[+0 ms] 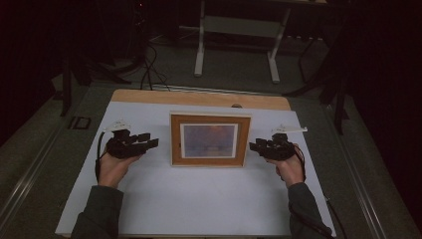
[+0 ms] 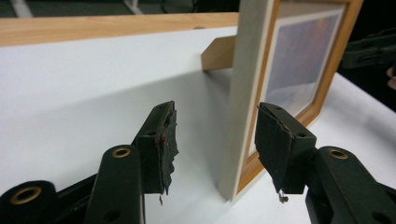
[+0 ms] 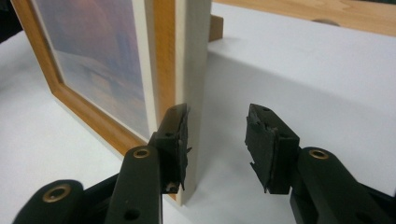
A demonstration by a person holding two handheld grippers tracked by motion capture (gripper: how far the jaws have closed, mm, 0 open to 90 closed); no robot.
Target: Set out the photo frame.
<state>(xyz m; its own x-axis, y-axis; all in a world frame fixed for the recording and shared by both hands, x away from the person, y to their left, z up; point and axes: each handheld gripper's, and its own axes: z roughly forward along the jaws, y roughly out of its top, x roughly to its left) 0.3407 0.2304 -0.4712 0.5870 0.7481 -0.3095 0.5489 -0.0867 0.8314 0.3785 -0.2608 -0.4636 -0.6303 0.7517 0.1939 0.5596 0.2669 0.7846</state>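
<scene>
A wooden picture frame (image 1: 209,139) with a dusky landscape print stands upright in the middle of the white board (image 1: 199,199). My left gripper (image 1: 151,143) is level at the frame's left side, jaws open. In the left gripper view the frame's pale side edge (image 2: 245,93) rises just ahead of the open left gripper (image 2: 215,133), nearer the right-hand jaw, and no pad touches it. My right gripper (image 1: 255,146) mirrors it at the right side. In the right gripper view the frame (image 3: 93,60) stands behind the left-hand jaw of the open right gripper (image 3: 217,128).
A wooden prop (image 2: 219,53) behind the frame holds it up. A bare wooden strip (image 1: 199,98) runs along the board's far edge. Beyond the table stand a white metal leg frame (image 1: 236,30) and floor cables (image 1: 149,69). The other gripper (image 2: 369,49) shows past the frame.
</scene>
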